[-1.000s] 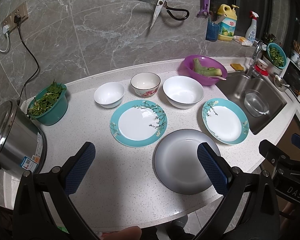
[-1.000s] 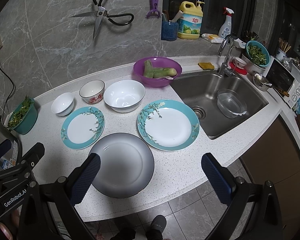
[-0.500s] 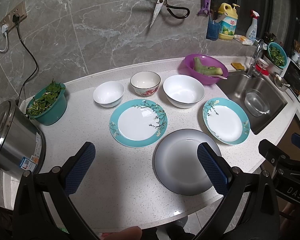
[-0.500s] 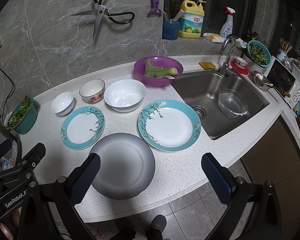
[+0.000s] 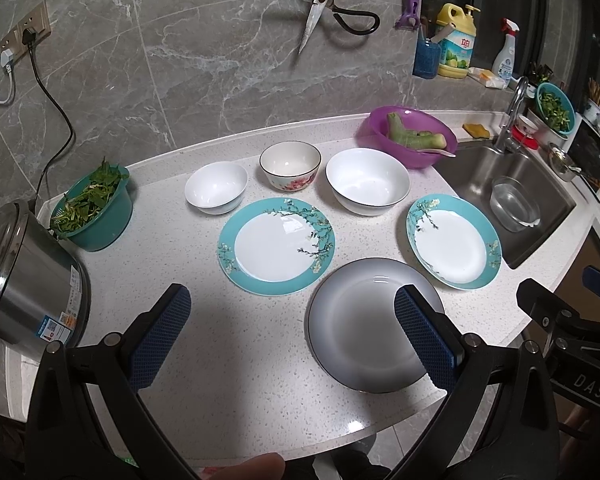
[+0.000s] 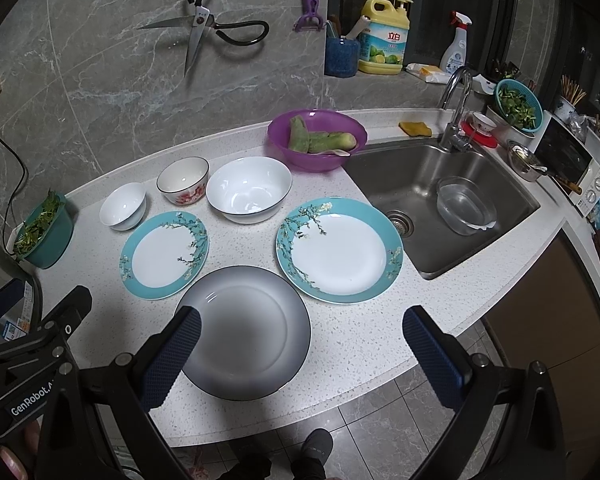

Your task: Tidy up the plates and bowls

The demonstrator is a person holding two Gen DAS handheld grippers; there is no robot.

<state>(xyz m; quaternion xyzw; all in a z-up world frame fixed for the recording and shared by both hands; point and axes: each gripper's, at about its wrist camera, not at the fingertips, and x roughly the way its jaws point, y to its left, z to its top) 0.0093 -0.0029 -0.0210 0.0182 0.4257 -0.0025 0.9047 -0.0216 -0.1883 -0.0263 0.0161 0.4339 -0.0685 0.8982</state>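
At the bottom of the left wrist view, the left gripper [image 5: 292,336] hangs released above the white counter [image 5: 236,344], jaws spread wide, grasping nothing; its right finger overlaps the grey plate [image 5: 360,320] at lower centre-right. Above that plate, at frame centre, lies a teal-rimmed plate [image 5: 277,245], its branch pattern along the upper right rim; a second teal-rimmed plate [image 5: 453,241] lies at centre right beside the sink [image 5: 516,196]. A row of three upright bowls runs left to right above them: small white bowl [image 5: 216,187], flowered bowl [image 5: 290,165], large white bowl [image 5: 367,186].

In the right wrist view, the right gripper [image 6: 300,354] at bottom centre is likewise released and empty, its left finger over the grey plate's near-left edge. The plates are round, so none shows a long axis. All dishes sit apart, open side up.
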